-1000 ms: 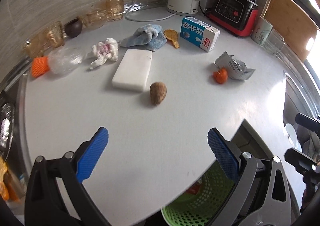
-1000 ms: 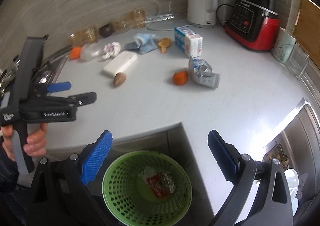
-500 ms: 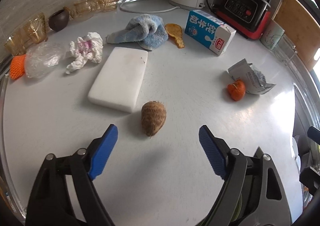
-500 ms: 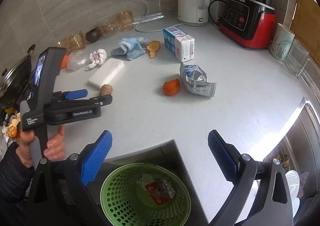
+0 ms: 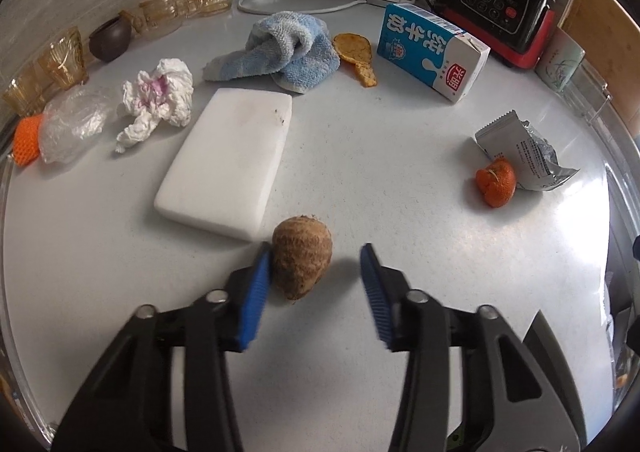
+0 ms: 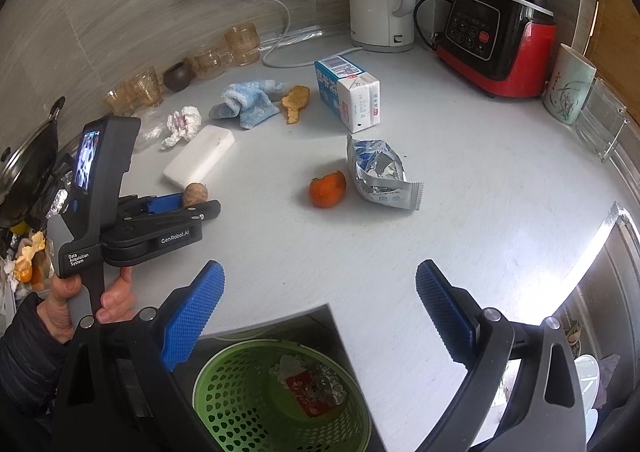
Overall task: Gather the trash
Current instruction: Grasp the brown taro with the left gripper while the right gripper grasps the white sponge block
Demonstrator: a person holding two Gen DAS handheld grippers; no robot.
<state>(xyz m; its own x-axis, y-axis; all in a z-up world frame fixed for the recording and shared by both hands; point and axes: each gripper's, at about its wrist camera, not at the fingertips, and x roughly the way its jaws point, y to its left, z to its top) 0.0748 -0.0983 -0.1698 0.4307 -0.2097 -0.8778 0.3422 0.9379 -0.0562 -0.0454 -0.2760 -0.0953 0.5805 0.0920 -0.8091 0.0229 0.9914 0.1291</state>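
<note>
Brown and rough-skinned, the taro root (image 5: 302, 262) sits on the tabletop (image 5: 360, 172) just beside the white block (image 5: 228, 162) as my left claw (image 5: 316, 284) closes around its firm, light-looking middle, one pad touching, the other still apart.

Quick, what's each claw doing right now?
Left claw: closing around the brown root, not gripped yet.
Right claw: open, empty.
</note>
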